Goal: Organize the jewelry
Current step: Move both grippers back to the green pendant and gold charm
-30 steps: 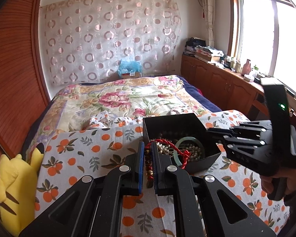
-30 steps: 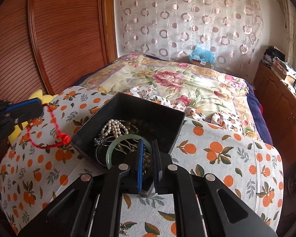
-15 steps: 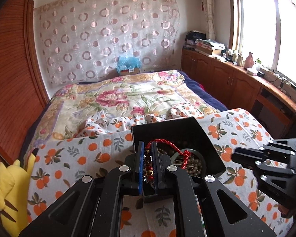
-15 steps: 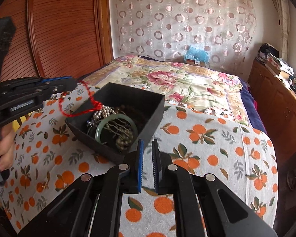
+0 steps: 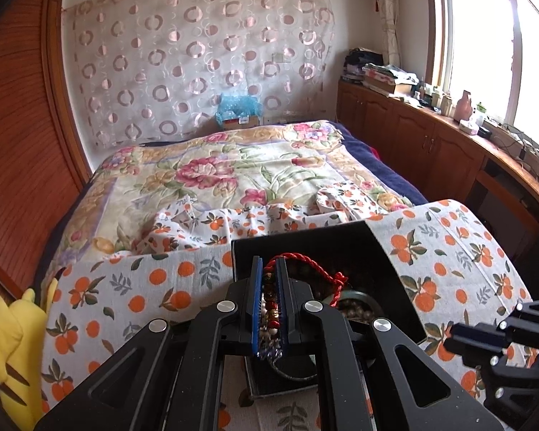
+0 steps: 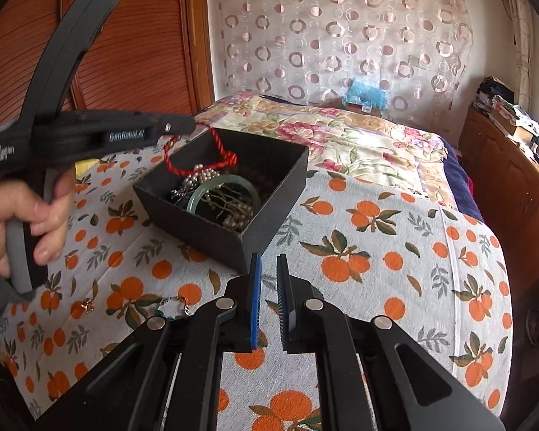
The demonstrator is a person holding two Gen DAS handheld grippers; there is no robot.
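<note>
The left gripper (image 5: pixel 268 269) is clamped on a beaded bracelet with a red cord (image 5: pixel 307 264), held right over the black box (image 6: pixel 269 212), cord loop dangling inside. The box sits on the orange-print cloth (image 6: pixel 395 251), its near corner just beside the tips of the right gripper (image 6: pixel 267 269). That gripper has nothing in it, jaws only slightly apart, with lots of bare cloth to its right. A second ago the bracelet hung left of the box and the right gripper was up against the box; now it's pulled back. In the box: a green bangle (image 6: pixel 197 194) and pearls (image 6: pixel 201 172). A couple of small trinkets (image 6: pixel 172 303) lie on the cloth near the front left. A yellow plush (image 5: pixel 14 341) sits off the left edge.
</note>
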